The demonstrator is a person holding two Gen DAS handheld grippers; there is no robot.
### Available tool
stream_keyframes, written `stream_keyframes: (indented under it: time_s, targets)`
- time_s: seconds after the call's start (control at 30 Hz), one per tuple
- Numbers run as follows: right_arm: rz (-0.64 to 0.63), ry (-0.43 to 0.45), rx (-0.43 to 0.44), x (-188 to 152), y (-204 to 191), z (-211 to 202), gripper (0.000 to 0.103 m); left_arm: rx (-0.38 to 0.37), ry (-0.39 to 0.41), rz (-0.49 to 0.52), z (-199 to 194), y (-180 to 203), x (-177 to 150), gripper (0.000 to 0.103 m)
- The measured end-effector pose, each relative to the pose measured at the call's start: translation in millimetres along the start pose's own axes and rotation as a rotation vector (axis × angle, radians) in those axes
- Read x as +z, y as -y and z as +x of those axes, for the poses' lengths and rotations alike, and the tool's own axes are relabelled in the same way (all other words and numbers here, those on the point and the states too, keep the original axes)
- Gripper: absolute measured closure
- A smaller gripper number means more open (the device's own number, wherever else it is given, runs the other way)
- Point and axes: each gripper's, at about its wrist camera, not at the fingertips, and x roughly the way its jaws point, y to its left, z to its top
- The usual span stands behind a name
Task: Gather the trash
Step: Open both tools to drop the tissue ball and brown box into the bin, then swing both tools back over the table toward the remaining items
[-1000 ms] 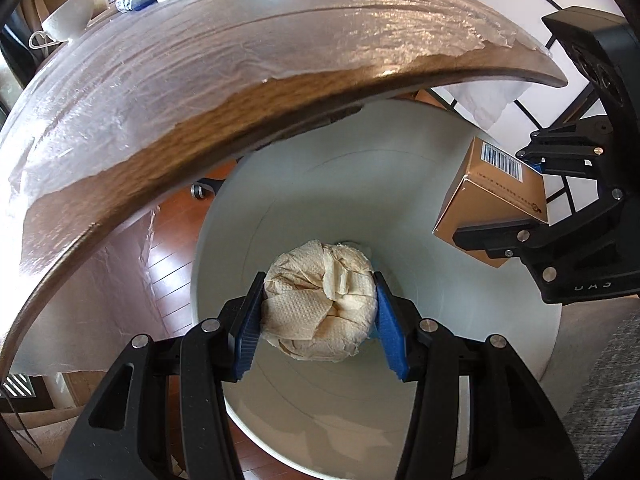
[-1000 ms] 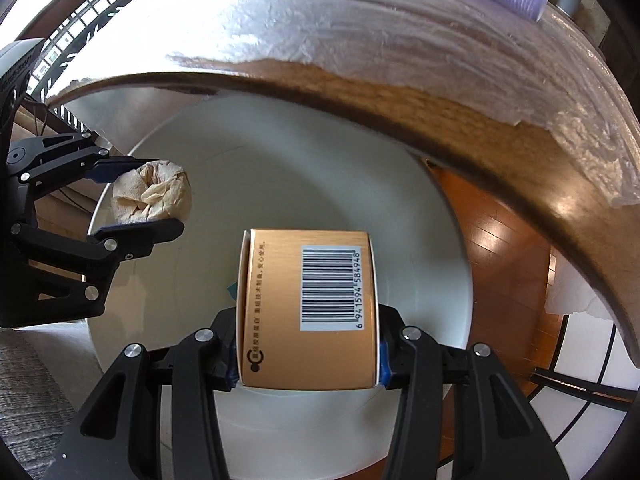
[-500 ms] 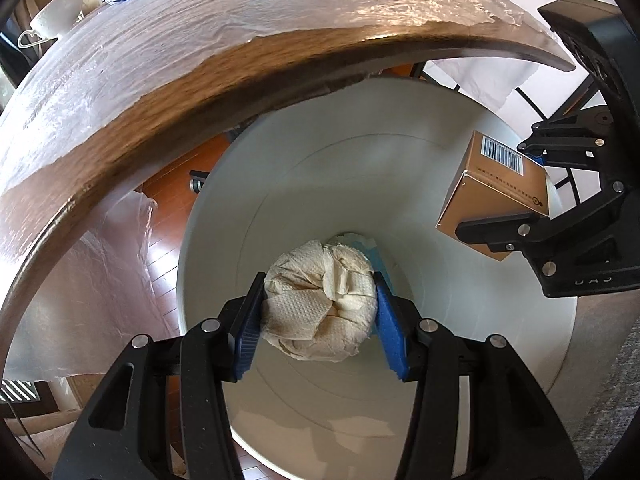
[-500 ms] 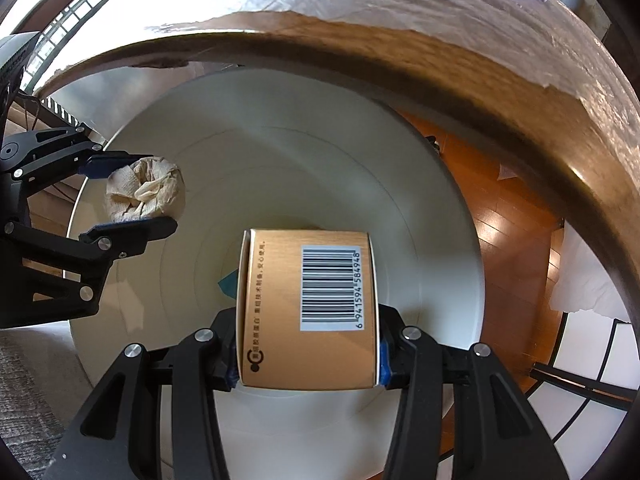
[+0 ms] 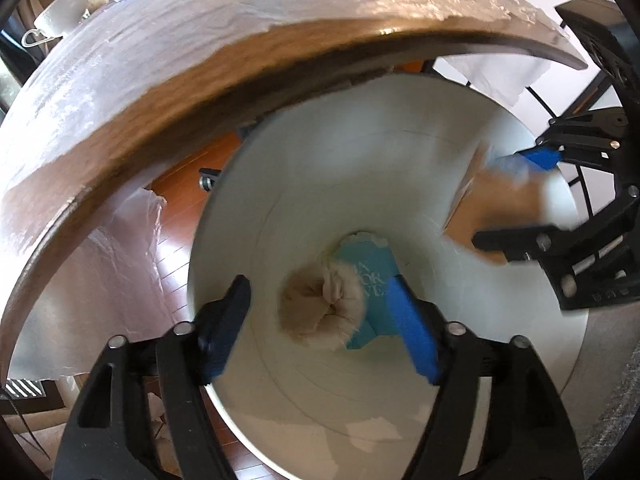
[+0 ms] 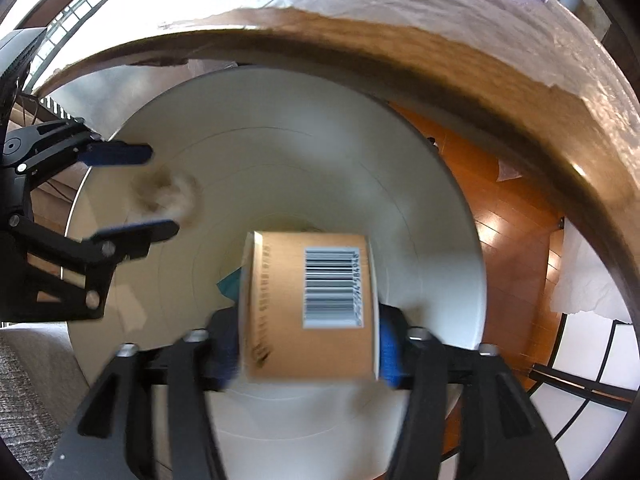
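Observation:
Both grippers hang over a white bin [image 5: 320, 152], pointing steeply down. My left gripper [image 5: 320, 320] has its jaws opening. The crumpled paper wad [image 5: 322, 312] is blurred between its blue pads [image 5: 412, 332], apart from both, over the bin's bottom. My right gripper [image 6: 308, 344] also has its jaws opening. The brown barcode box [image 6: 308, 304] is blurred between its fingers, with small gaps at the pads. The left wrist view shows that box [image 5: 500, 204] smeared at the bin's right wall. A teal packet [image 5: 372, 268] lies on the bin's bottom.
A wooden table edge under crinkled plastic film [image 5: 160, 80] arches over the bin's far side. On its far top stand a white cup [image 5: 60, 12] and small packages. Wood floor [image 6: 504, 240] lies beside the bin, grey carpet [image 6: 24, 400] at its near side.
Both grippers have spread their jaws. The paper wad has left the left pads and looks smaller, lower in the bin. The box is blurred and loose between the right fingers.

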Motion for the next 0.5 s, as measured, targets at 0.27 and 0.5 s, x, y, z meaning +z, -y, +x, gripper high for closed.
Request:
stream_keyframes:
  time_s: [0.27, 0.5]
  targets:
    - [0.019, 0.044, -0.011, -8, 9, -32, 0.030, -0.008, -0.002, 0.002, -13, 2, 4, 0.030]
    - [0.040, 0.309, -0.076, 1, 18, -137, 0.007, -0.055, 0.177, 0.058, -105, -10, 13, 0.009]
